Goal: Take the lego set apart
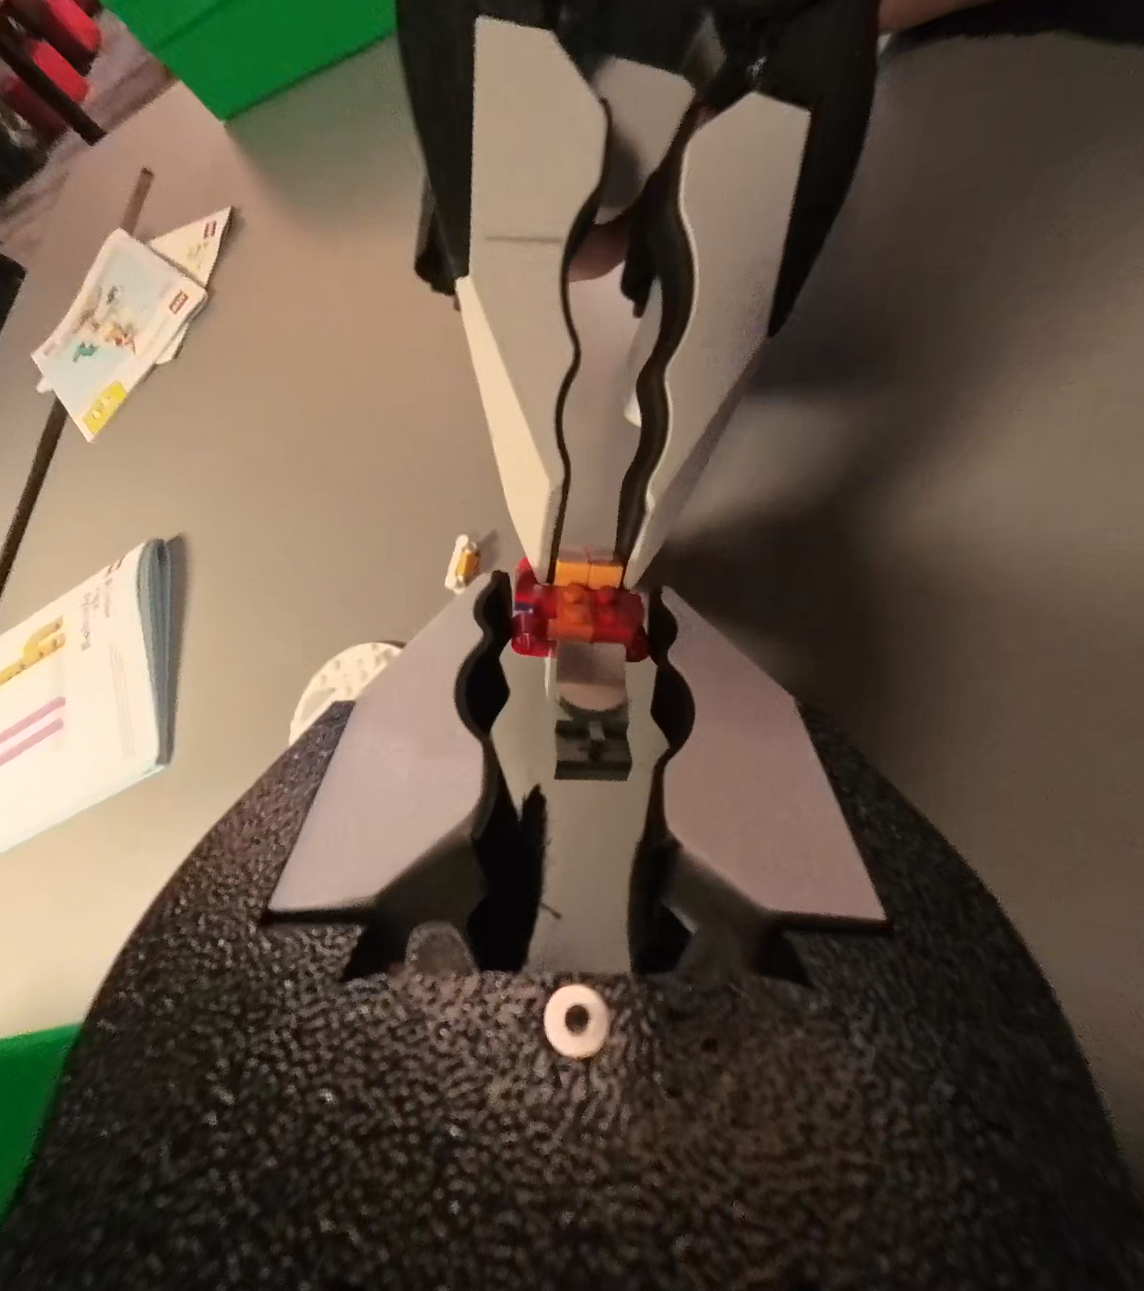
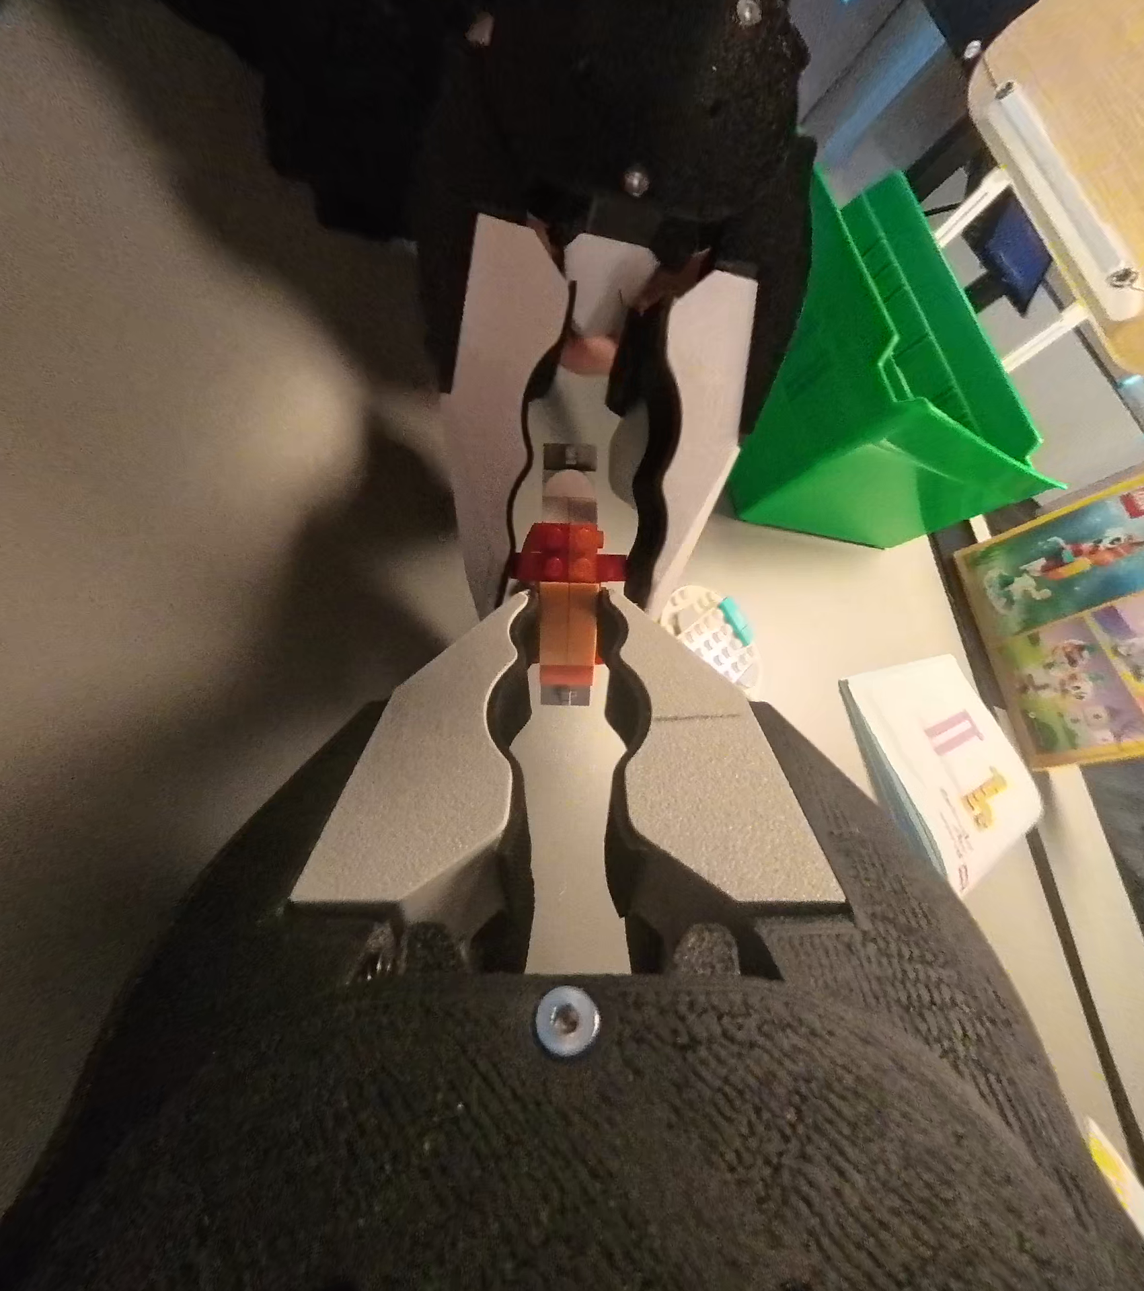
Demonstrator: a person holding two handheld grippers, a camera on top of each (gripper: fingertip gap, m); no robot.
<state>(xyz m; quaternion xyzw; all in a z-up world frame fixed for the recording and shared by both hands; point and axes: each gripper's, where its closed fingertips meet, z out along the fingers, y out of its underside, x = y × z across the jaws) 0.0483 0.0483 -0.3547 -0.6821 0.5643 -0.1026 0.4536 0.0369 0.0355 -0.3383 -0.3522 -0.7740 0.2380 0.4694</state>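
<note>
Gripping opposite ends, we clamp our left gripper (image 1: 579,615) on the lego model's (image 1: 579,618) red section and our right gripper (image 2: 565,601) on its orange section above the grey table (image 1: 275,419).

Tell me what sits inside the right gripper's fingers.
The right gripper pinches the orange bricks of the lego model; a small grey piece pokes out behind them. The red section lies beyond the tips. The pads cover the bricks' side faces.

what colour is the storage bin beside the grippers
Bright green; the bin shows best in the right wrist view.
</note>
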